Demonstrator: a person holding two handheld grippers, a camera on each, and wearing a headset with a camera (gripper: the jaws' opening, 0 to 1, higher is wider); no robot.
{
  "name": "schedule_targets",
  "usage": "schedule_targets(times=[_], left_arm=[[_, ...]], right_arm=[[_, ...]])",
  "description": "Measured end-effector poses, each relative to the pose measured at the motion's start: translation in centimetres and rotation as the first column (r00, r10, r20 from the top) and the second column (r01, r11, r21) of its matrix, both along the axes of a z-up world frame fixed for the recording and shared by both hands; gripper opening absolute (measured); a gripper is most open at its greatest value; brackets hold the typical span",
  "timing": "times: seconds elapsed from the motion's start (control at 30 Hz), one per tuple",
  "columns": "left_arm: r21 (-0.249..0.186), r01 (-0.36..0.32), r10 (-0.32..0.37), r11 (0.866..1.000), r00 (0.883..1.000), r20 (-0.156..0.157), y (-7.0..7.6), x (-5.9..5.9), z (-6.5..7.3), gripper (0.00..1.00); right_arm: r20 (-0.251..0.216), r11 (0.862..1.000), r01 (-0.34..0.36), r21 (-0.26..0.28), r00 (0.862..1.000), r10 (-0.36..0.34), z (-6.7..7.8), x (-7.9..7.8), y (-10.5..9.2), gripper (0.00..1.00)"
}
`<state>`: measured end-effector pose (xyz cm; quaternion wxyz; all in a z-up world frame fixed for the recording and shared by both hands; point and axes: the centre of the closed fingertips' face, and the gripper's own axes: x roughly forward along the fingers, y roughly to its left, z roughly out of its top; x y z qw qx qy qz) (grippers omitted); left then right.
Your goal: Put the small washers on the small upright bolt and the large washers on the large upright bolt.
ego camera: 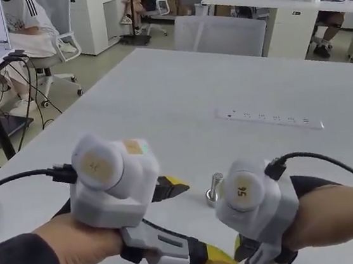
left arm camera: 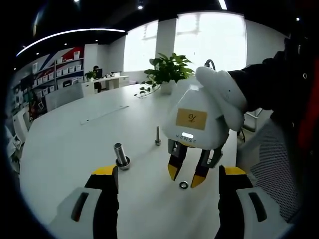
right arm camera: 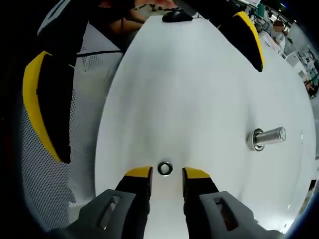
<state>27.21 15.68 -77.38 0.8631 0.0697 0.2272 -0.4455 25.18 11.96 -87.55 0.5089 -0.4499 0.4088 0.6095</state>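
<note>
Washer [right arm camera: 165, 168] lies flat on the white table [right arm camera: 199, 89]. In the right gripper view you have it at six o'clock, just between the yellow tips of your right gripper [right arm camera: 167, 174]. Those jaws stand slightly apart on either side of it and do not pinch it. By my reading you are at the pick-up step, with nothing lifted yet.

Your left gripper [left arm camera: 168, 170] is spread wide, carries nothing, and faces the right one across the washer. In the left gripper view the large bolt [left arm camera: 120, 155] stands upright at about ten o'clock from the washer. The small bolt [left arm camera: 157, 135] stands farther off at eleven o'clock, and both are well apart from the washer.

The ring looks small beside the thick bolt, so I judge it belongs on the thin one, though I cannot be sure of its size. Next, close the jaws squarely on its rim. Keep low and gentle, since a thin flat ring may slide or flip away. Then lift it over the small bolt and line up the hole with the tip before letting go.
</note>
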Motion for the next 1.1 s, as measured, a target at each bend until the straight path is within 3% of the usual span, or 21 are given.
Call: schedule_targets(times=[0.6,1.1], left_arm=[[-0.012,-0.013,0.014,1.000,1.000,0.017,0.16,0.54,0.64,0.83],[-0.017,-0.026,0.026,1.000,0.999,0.020,0.54,0.79,0.89,0.83]], right_arm=[[0.028,0.999,-0.034,-0.006,0.999,0.034,-0.43,-0.06,0.02,0.15],[0.045,0.999,-0.046,0.000,0.998,0.046,-0.44,0.09,-0.05,0.14]])
